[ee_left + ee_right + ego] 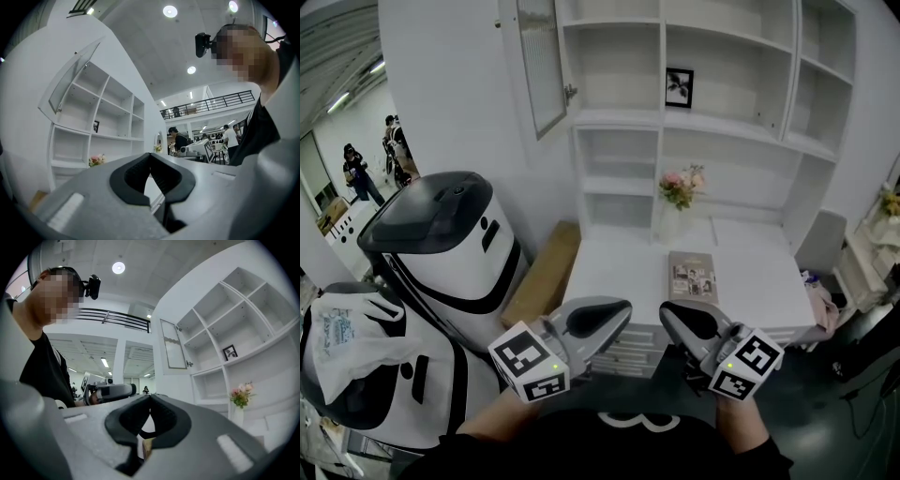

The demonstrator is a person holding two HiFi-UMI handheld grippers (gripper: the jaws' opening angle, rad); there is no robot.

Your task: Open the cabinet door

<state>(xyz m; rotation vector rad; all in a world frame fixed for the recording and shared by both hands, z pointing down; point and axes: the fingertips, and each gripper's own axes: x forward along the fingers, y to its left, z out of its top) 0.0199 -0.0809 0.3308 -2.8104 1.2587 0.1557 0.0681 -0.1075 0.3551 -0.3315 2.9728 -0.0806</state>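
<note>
Since the door (pixel 542 61) stands swung well out from the upper left corner of the shelf unit (pixel 727 122), leaving the compartment behind it exposed, the opening step reads as complete. The door is a glazed panel angled away from the unit's front, and it hangs clear of every shelf.

The left hand-held gripper (pixel 623 309) is well below and in front of the unit, close to the person's body, near the front edge of the counter (pixel 609 267) that runs under the unit. Its jaws are pressed together with nothing between them. The right hand-held gripper (pixel 667 314) is just beside it, equally low relative to the unit, its jaws likewise pressed together and empty. Neither touches the door or any part of the unit.

Judgement: the task is at or near its end. If a wider opening is required, the next move calls for raising one gripper to the unit's upper left, spreading its jaws, and taking or pushing the door's outer edge further away from the unit. Otherwise no further contact is needed.
</note>
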